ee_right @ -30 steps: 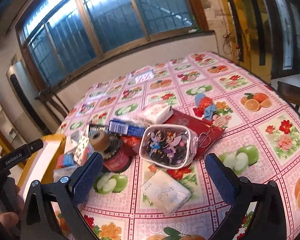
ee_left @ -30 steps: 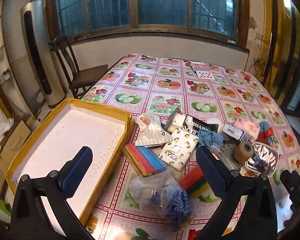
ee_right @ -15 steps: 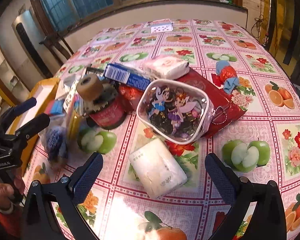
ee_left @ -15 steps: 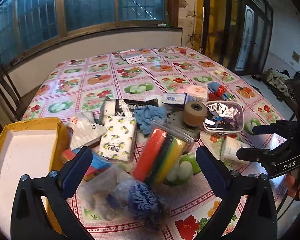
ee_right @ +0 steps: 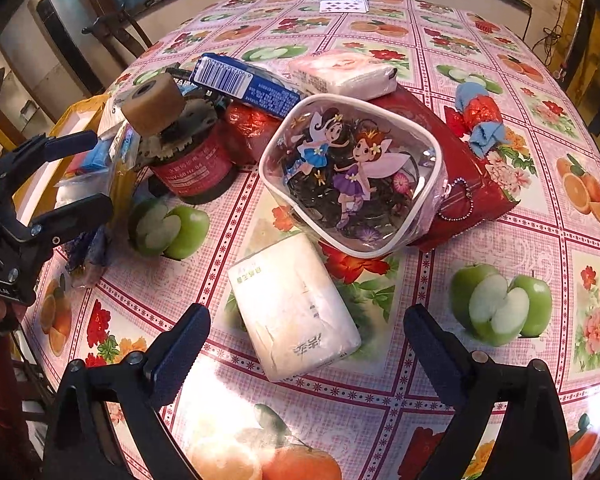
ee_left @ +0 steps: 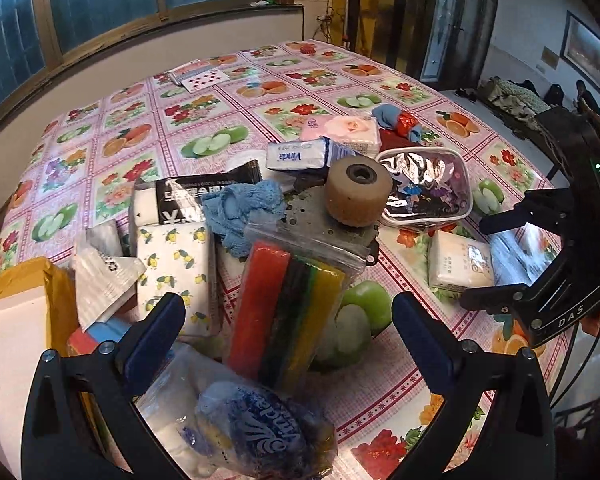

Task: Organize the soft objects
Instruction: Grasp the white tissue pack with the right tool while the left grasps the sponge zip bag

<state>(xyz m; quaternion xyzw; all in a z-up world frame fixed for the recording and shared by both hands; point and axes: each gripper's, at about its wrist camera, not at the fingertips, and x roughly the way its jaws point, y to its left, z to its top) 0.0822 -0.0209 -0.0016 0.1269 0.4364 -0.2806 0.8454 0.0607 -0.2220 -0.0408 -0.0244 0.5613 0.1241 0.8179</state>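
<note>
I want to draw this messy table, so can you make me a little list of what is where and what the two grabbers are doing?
surface: fruit-and-flower patterned tablecloth
nearest right gripper: white plastic-wrapped tissue pack, lying flat between open jaws, untouched
behind it: clear fairy-print zip pouch, resting on a red foil bag
left gripper: open, over a clear bag of red, green and yellow sponges
far left: yellow-edged white box

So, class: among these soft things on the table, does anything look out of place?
Yes. A hard red motor with a toothed metal plate and a tan roller on top stands in the pile of tissue packs and cloths; it is not soft. Both grippers hang open, holding nothing.
</note>
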